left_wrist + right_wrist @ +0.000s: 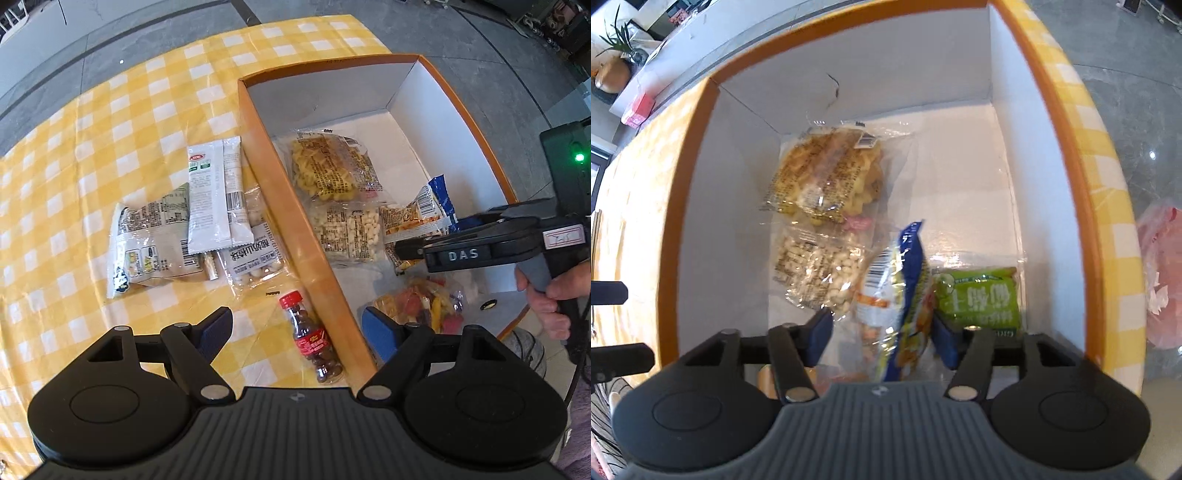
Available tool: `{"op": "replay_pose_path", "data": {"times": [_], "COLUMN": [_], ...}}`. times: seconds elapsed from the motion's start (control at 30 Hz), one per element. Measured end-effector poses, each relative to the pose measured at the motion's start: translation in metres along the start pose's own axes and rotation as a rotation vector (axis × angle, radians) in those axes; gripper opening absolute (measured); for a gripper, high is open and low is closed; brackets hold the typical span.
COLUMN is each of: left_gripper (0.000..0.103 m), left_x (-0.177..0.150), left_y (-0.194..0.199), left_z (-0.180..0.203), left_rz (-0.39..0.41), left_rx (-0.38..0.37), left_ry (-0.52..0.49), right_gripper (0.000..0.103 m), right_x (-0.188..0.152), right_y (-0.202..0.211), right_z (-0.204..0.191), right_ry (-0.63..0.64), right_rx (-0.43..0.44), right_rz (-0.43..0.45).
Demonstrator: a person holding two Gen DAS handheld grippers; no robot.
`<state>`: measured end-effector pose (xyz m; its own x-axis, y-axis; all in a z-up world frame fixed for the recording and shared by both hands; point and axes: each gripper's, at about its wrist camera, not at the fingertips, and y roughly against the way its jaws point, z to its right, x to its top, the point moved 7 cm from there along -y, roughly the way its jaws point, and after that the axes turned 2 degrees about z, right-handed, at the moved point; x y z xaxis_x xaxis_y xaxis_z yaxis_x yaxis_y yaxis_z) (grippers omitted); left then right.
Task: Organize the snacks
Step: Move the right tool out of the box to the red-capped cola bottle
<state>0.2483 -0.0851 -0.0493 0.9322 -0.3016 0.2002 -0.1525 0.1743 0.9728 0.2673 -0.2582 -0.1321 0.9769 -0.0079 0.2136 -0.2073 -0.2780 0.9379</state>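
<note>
An orange box [280, 206] with white inside stands on a yellow checked cloth. In it lie a waffle pack [332, 170], a pack of white puffs [347, 232], a colourful candy bag [424, 302] and a green pack [979, 295]. My right gripper [882, 338] is down inside the box [679, 206], open. A blue-and-yellow snack bag [901, 295] stands between its fingers, apart from the left pad. My left gripper [299, 330] hangs open over the box's near wall and a small cola-shaped candy bottle [314, 339].
Left of the box on the cloth lie a grey-printed bag [155, 236], a white sachet [210, 195] and a clear pack of white balls [255, 258]. A hand [546, 295] holds the right gripper's handle. Grey floor surrounds the table; a pink bag [1160, 280] lies there.
</note>
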Motion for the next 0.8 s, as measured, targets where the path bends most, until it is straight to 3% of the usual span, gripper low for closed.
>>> {"op": "replay_pose_path", "data": {"times": [0.4, 0.63, 0.8], "left_gripper": [0.094, 0.094, 0.094], "left_x": [-0.022, -0.04, -0.058], "left_y": [0.029, 0.054, 0.085], "left_z": [-0.013, -0.028, -0.053], "left_rz": [0.046, 0.094, 0.244], "left_rx": [0.003, 0.019, 0.109], "left_ry": [0.031, 0.05, 0.032], "right_gripper": [0.072, 0.072, 0.072], "right_x": [-0.005, -0.007, -0.017], "right_y": [0.057, 0.087, 0.124], "right_z": [-0.018, -0.045, -0.091], "right_ry": [0.086, 0.1, 0.125], "right_rx": [-0.188, -0.207, -0.214], "right_rz": [0.1, 0.169, 0.297]}}
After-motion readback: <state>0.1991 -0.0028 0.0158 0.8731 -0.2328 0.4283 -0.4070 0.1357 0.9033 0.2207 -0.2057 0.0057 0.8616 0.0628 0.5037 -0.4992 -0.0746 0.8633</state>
